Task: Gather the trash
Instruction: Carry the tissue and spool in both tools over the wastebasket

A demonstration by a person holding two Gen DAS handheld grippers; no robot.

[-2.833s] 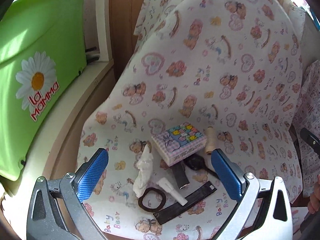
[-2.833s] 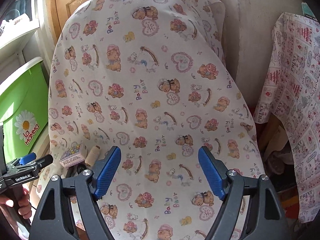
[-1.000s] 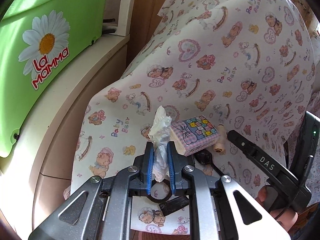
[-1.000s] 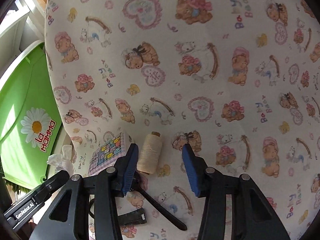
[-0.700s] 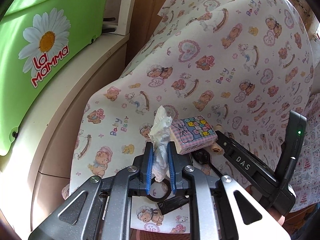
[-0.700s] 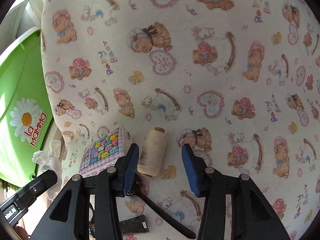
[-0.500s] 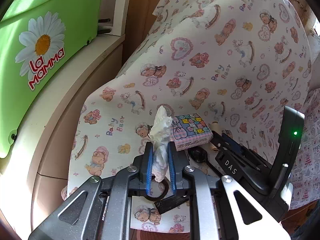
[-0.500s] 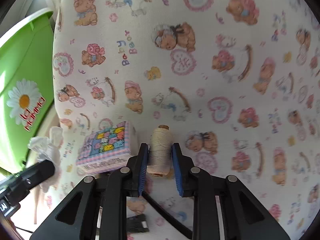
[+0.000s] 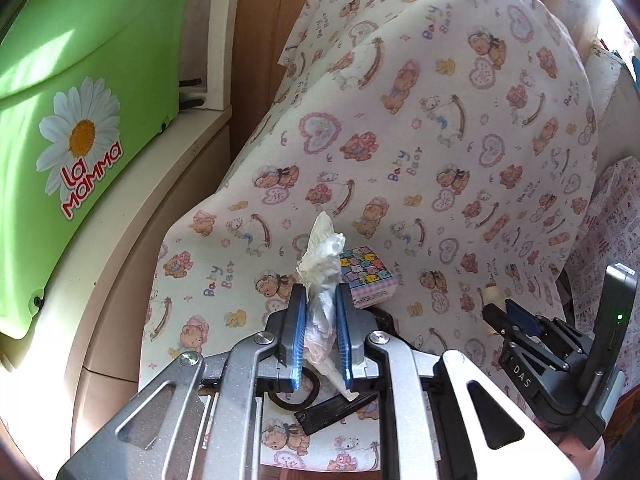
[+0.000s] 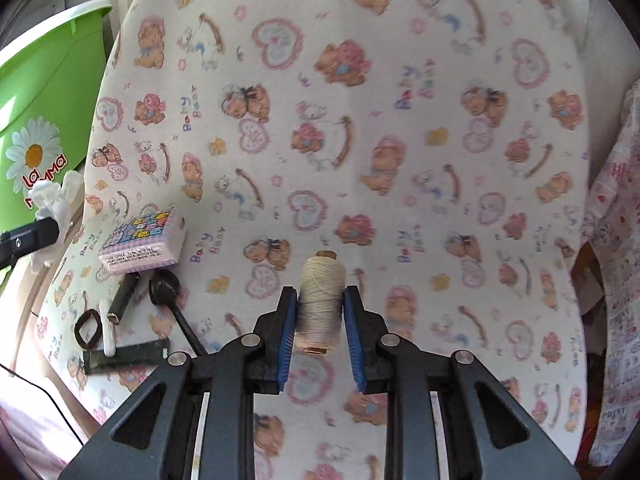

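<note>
On the bench under the big teddy-bear cloth [image 10: 360, 120] there is a small pile of things, and a big green bin [image 9: 60, 92] with a daisy on it stands off to the left side. The left tongs [image 9: 320, 328] are squeezed nearly shut on a crumpled white tissue [image 9: 322, 264], which sticks up above the blue pads and is off the cloth. The right tongs [image 10: 320, 320] have just been closing, and now they pinch a cream spool of thread [image 10: 320, 300] between them, held up a little above the cloth. I think both pieces now need to go over to the green bin. The spool is round and smooth, so it could slip or roll out if the tongs tip or let go a bit. The tissue is soft and floppy, so it could slide out too. The left hand is nearer the bin, and the right hand would have to cross past it, so the two tongs might bump. A little box [image 10: 140, 244] with colored squares lies near the left edge of the cloth. Just below it are a black spoon [image 10: 172, 296], a dark flat strip [image 10: 124, 356], a dark ring [image 10: 88, 328] and a small white tube [image 10: 107, 328]. They lie close together, so picking one may push the others.
</note>
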